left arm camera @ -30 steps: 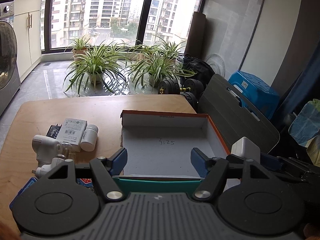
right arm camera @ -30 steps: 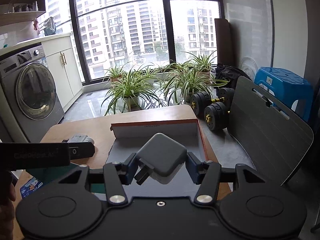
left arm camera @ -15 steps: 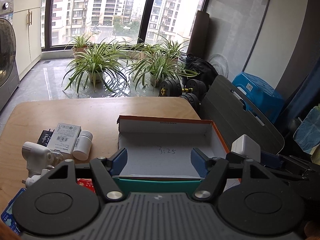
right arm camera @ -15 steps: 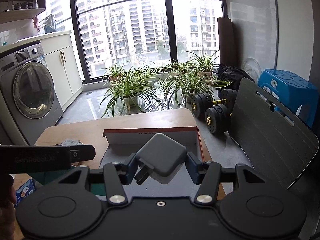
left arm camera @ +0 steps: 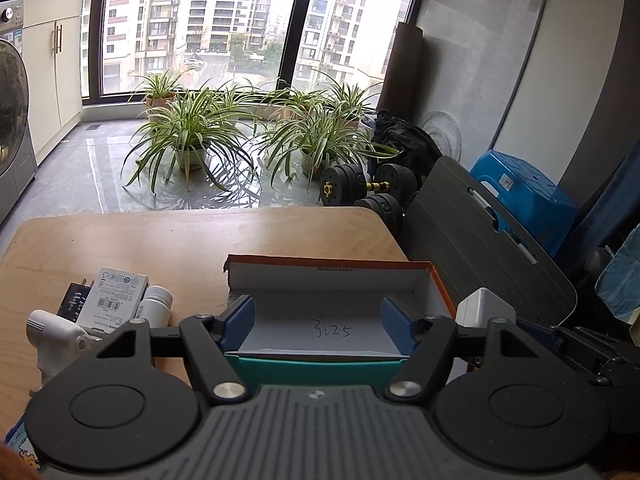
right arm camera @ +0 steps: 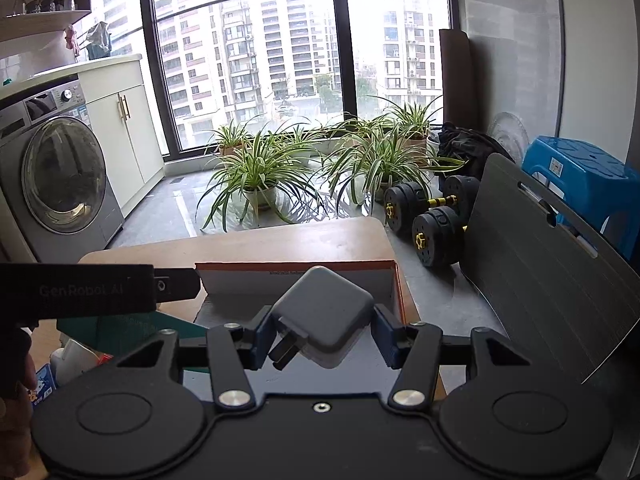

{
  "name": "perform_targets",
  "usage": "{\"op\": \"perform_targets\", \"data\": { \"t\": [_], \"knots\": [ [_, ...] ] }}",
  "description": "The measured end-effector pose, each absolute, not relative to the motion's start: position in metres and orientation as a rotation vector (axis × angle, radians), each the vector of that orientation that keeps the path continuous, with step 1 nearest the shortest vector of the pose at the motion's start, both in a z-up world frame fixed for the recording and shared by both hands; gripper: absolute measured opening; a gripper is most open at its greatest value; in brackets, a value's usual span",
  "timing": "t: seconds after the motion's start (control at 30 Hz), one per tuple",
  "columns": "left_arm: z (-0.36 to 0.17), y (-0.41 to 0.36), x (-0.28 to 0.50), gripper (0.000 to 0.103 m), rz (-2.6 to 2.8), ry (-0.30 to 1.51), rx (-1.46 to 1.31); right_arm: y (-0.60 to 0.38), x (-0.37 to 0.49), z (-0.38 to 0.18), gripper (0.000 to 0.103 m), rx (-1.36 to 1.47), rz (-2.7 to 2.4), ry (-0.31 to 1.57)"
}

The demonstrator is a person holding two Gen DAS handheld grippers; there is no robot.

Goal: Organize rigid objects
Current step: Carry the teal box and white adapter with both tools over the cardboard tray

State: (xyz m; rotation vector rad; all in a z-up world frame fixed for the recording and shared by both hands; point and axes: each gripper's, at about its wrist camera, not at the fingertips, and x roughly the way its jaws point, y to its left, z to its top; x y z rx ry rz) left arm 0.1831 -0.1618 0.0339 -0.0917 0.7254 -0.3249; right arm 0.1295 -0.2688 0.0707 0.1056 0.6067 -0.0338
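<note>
My right gripper (right arm camera: 322,338) is shut on a white plug charger (right arm camera: 324,316) and holds it above the near part of an open orange-edged cardboard box (right arm camera: 296,270). The charger also shows in the left wrist view (left arm camera: 486,304), at the box's right edge. My left gripper (left arm camera: 318,324) is open and empty over the near edge of the box (left arm camera: 328,264), whose grey floor reads "3:25". A teal box (left arm camera: 316,370) lies just under the left fingers.
On the wooden table (left arm camera: 160,240) left of the box lie a white labelled packet (left arm camera: 114,294), a small white bottle (left arm camera: 154,304), a black adapter (left arm camera: 74,300) and a white plug (left arm camera: 52,334). Dumbbells (left arm camera: 360,188), a grey board and plants stand beyond.
Both grippers have drawn back and risen a little, so the box and table items sit lower and farther in view. The right gripper's hold on the charger is unchanged.
</note>
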Motion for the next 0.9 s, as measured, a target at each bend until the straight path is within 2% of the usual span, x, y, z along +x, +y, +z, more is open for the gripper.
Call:
{"op": "perform_targets", "data": {
  "t": [0.9],
  "knots": [
    [0.02, -0.172, 0.202, 0.072, -0.318, 0.753, -0.05, -0.281, 0.171, 0.052, 0.064, 0.092, 0.018, 0.643]
  ]
}}
